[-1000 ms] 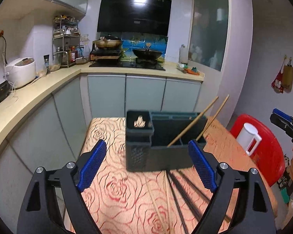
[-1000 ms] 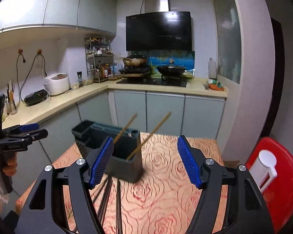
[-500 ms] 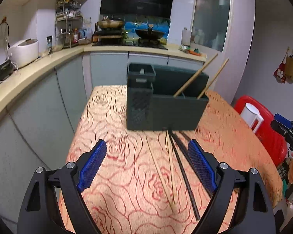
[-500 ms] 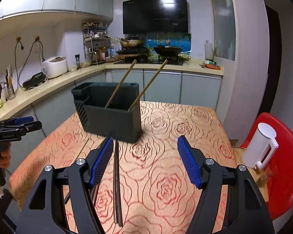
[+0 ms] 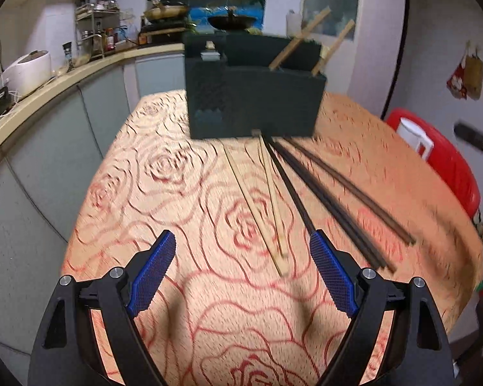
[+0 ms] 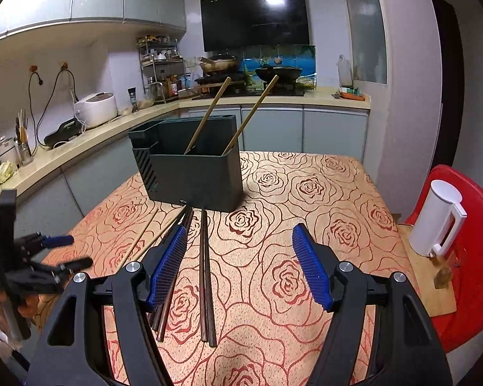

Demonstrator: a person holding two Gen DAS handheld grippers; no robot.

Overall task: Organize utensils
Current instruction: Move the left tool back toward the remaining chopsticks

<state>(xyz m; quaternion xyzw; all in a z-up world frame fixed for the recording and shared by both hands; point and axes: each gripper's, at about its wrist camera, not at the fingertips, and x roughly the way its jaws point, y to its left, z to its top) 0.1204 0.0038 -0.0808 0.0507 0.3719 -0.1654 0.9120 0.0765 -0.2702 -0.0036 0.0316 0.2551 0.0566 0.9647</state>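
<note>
A dark utensil holder (image 5: 254, 96) (image 6: 193, 167) stands on the rose-patterned table, with two wooden chopsticks (image 6: 206, 119) leaning in it. In front of it lie two light wooden chopsticks (image 5: 257, 209) (image 6: 145, 234) and several dark chopsticks (image 5: 335, 199) (image 6: 206, 273). My left gripper (image 5: 243, 273) is open and empty, low over the table just short of the light chopsticks' near ends. My right gripper (image 6: 240, 267) is open and empty above the dark chopsticks. The left gripper also shows at the left edge of the right wrist view (image 6: 53, 257).
A red chair (image 6: 467, 257) with a white jug (image 6: 438, 218) stands right of the table. A kitchen counter (image 6: 80, 141) with a rice cooker (image 6: 96, 109) runs along the left and back. The table edge (image 5: 90, 199) is near my left side.
Both grippers have dropped lower and come closer to the table. The chopsticks lying in front of the holder are now large in both views. Both grippers stay open.
</note>
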